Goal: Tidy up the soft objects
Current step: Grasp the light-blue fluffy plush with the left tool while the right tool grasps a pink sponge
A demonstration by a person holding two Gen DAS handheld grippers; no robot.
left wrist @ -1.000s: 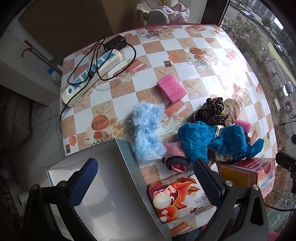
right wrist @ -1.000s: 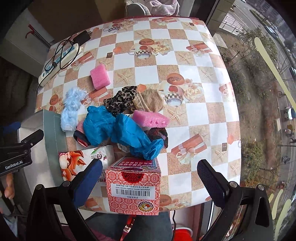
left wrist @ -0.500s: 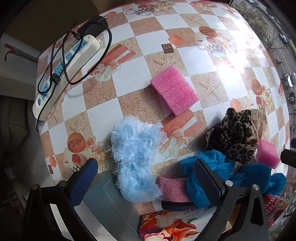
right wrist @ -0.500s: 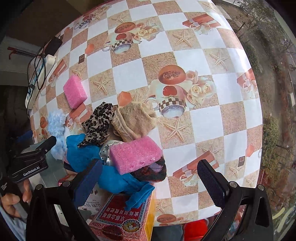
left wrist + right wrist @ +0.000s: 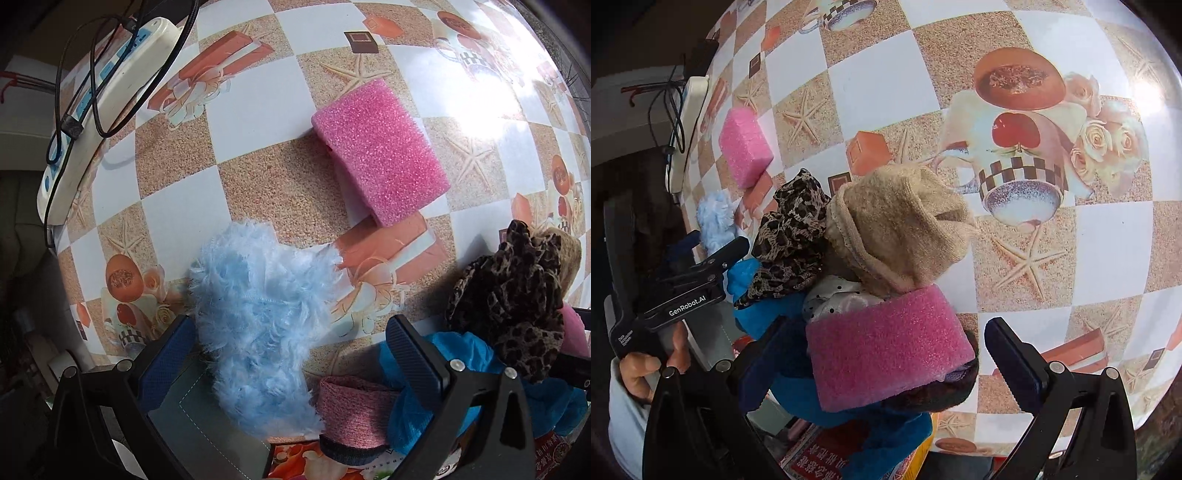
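A fluffy light-blue cloth [image 5: 258, 325] lies between the open fingers of my left gripper [image 5: 291, 358], low over the checked tablecloth. A pink sponge [image 5: 380, 151] lies beyond it. To its right sit a pink knitted roll [image 5: 351, 413], a blue cloth [image 5: 461, 369] and a leopard-print scrunchie [image 5: 513, 306]. In the right wrist view a second pink sponge [image 5: 890, 350] sits on top of the pile, between the open fingers of my right gripper [image 5: 886, 362]. A beige knitted piece [image 5: 897, 229] and the scrunchie [image 5: 790, 240] lie just beyond it.
A white power strip [image 5: 107, 110] with black cables lies at the table's far left edge. A grey box [image 5: 207, 428] stands under the left gripper, printed cartons [image 5: 831, 458] at the near edge. A hand [image 5: 646, 369] holds the left gripper [image 5: 683, 291].
Both grippers have dropped toward the table and moved forward. The left one now straddles the fluffy blue cloth; the right one has closed in around the pink sponge on the pile.
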